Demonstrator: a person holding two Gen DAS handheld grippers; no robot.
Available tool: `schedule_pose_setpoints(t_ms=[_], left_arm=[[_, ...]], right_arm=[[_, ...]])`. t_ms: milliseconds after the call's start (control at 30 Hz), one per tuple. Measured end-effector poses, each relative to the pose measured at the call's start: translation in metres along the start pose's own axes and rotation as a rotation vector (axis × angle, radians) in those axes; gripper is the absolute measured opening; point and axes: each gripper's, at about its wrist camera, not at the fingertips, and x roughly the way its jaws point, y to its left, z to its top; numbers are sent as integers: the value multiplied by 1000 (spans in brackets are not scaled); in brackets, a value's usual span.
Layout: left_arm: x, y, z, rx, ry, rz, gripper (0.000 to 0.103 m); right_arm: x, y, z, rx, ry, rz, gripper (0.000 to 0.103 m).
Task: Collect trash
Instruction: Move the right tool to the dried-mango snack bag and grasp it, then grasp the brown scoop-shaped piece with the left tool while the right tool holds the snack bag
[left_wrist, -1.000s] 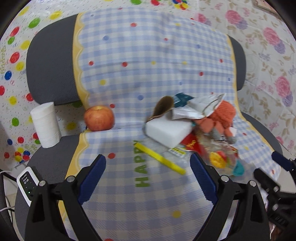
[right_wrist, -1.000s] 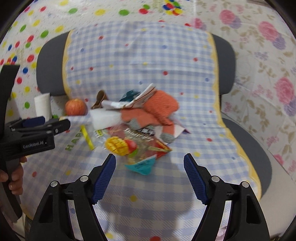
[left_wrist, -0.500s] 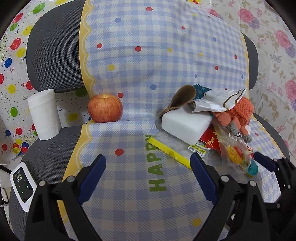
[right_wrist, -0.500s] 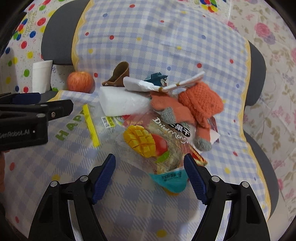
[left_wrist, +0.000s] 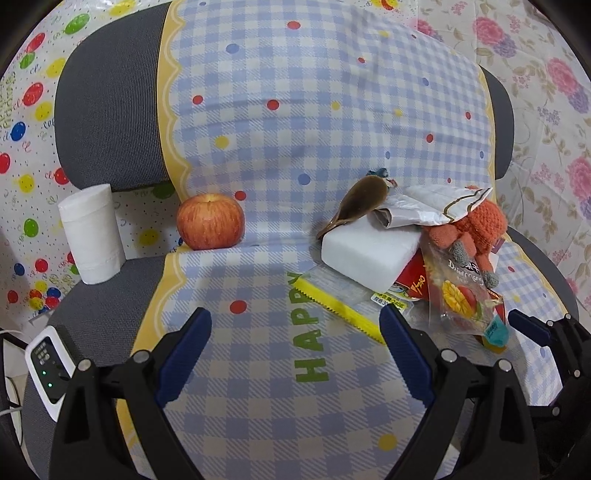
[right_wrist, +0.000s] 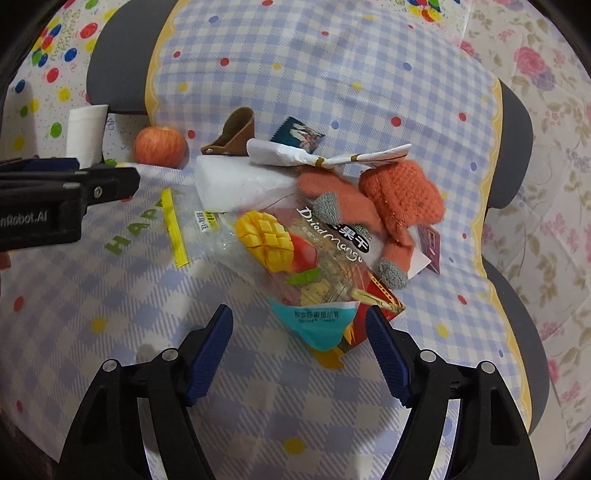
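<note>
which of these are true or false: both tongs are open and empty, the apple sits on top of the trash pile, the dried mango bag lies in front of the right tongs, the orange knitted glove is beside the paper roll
1. Both tongs are open and empty. True: the left tongs and the right tongs hold nothing.
2. The apple sits on top of the trash pile. False: the apple stands apart from the pile, on the checked cloth.
3. The dried mango bag lies in front of the right tongs. True: the dried mango bag lies just ahead of them.
4. The orange knitted glove is beside the paper roll. False: the orange knitted glove is in the pile, and the paper roll stands on the far side of the apple.
</note>
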Motion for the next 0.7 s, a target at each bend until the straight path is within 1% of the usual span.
schedule_pose_setpoints(t_ms=[100,233,267,333,367,400,433,500,600,667,700], left_arm=[[2,0,0,0,5,0,90],[3,-1,1,6,4,5,90],[4,0,2,7,4,6,90],[4,0,3,5,4,9,90],[3,0,4,4,4,9,90],[2,0,4,5,2,9,90],[0,-1,4,8,-2,9,90],[-4,-2,6,14,-10,5,90],[-11,-6,7,20,-22,-2,90],[-16,-10,8,25,-32,-11,90],[-18,-13,9,30,-37,-15,90]], right_arm=[[9,5,10,-24,1,-28,73],[16,11,22,-47,-16,-37,70],[16,12,24,-58,-24,-45,64],[14,13,27,-71,-46,-58,49],[10,10,28,-63,-58,-61,32],[8,7,29,-54,-63,-59,21],[0,-1,30,-24,-82,-55,15],[-15,-17,31,31,-121,-58,7],[-41,-48,33,149,-183,-19,3],[-61,-71,31,245,-226,33,2],[-68,-77,29,272,-239,55,2]])
